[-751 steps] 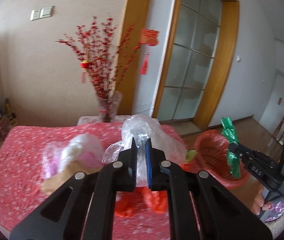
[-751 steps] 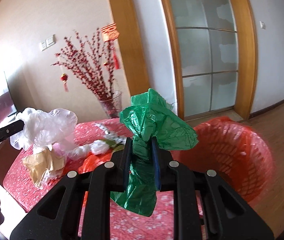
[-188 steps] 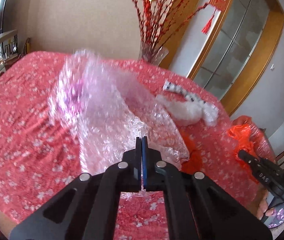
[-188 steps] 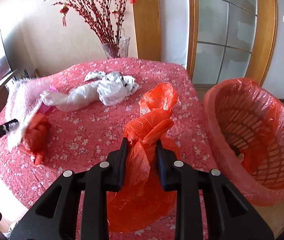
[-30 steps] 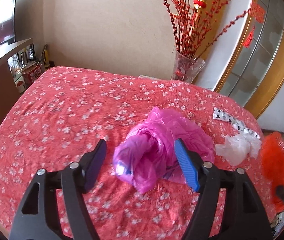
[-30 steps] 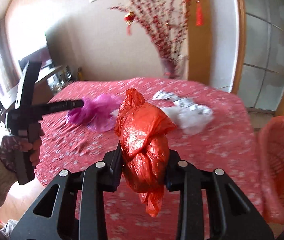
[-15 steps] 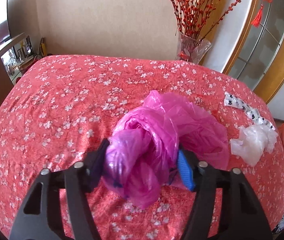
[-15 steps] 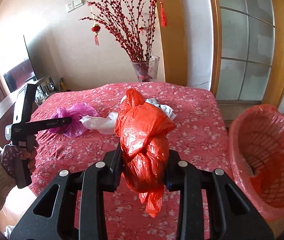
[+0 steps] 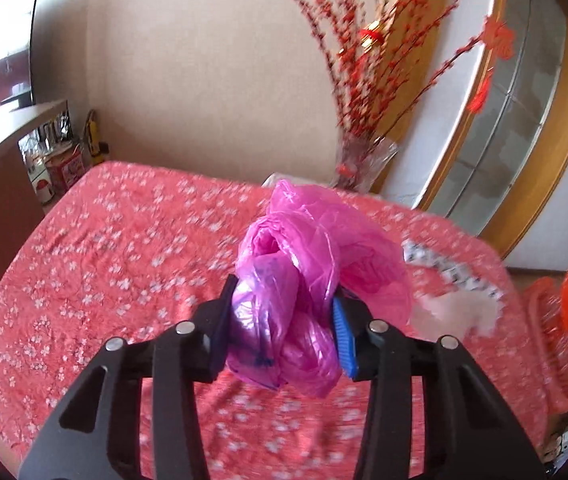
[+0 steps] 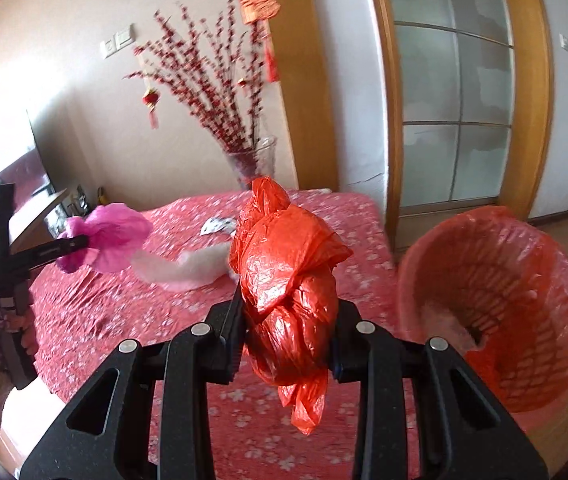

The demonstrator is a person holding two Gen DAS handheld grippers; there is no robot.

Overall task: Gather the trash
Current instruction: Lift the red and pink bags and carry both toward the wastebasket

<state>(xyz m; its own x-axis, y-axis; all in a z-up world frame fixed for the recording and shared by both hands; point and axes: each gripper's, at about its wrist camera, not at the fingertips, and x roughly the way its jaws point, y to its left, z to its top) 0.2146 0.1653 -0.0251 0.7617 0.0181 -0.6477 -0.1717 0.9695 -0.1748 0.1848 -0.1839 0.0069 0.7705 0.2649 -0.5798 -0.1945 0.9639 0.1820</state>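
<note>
Left wrist: left claw (image 9: 284, 320) clamped on pink bag (image 9: 308, 280), lifted off the table (image 9: 104, 248).
Right wrist: right claw (image 10: 286, 332) pinching red bag (image 10: 288, 284); bin (image 10: 496, 304) just right, so swing over its mouth before letting go.

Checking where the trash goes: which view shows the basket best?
The right wrist view: the basket shows its whole opening and red liner. The left wrist view catches only a blurred orange-red sliver at its right edge.
</note>
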